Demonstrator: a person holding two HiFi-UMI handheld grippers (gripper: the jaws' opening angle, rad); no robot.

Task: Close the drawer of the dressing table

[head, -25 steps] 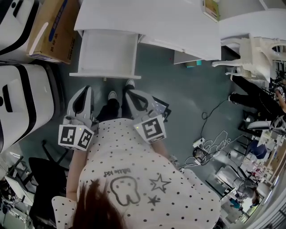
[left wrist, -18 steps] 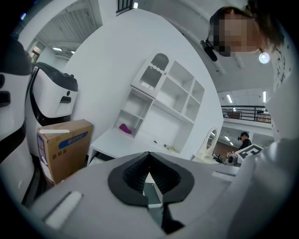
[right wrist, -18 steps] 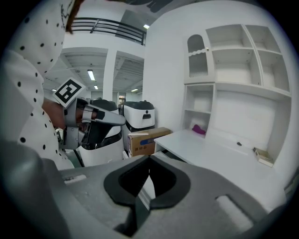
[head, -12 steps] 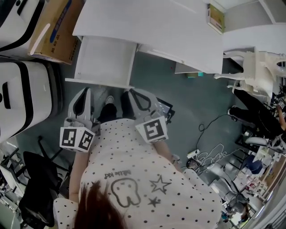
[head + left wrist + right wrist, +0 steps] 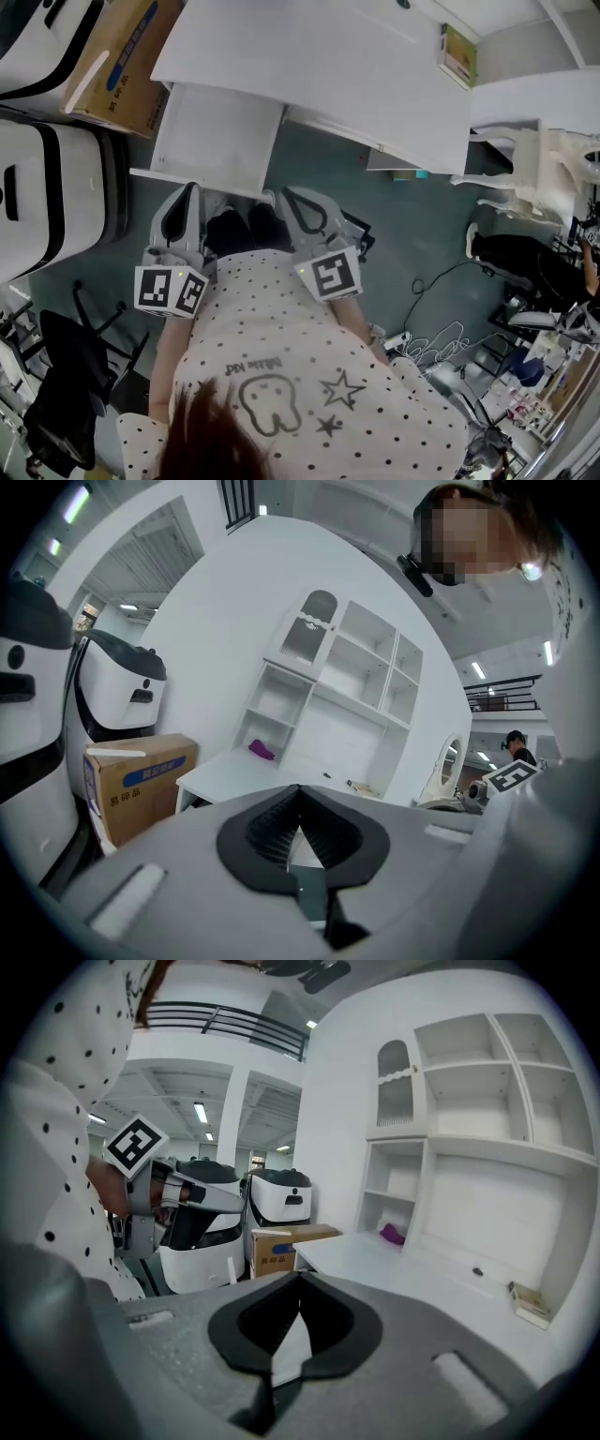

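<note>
Drawer stands pulled out from under the white tabletop, plain only in the head view; the gripper views show the shelves above instead. Left tongs and right tongs, both pressed together and empty, point side by side at its front edge; contact cannot be told. Cardboard box sits near its left side; bare floor lies to the right.

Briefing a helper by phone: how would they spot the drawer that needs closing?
Find the white dressing table at the top of the head view. Under its left end, beside the cardboard box, a shallow white drawer juts toward the person: an open tray with raised sides, unlike the flat top.
</note>
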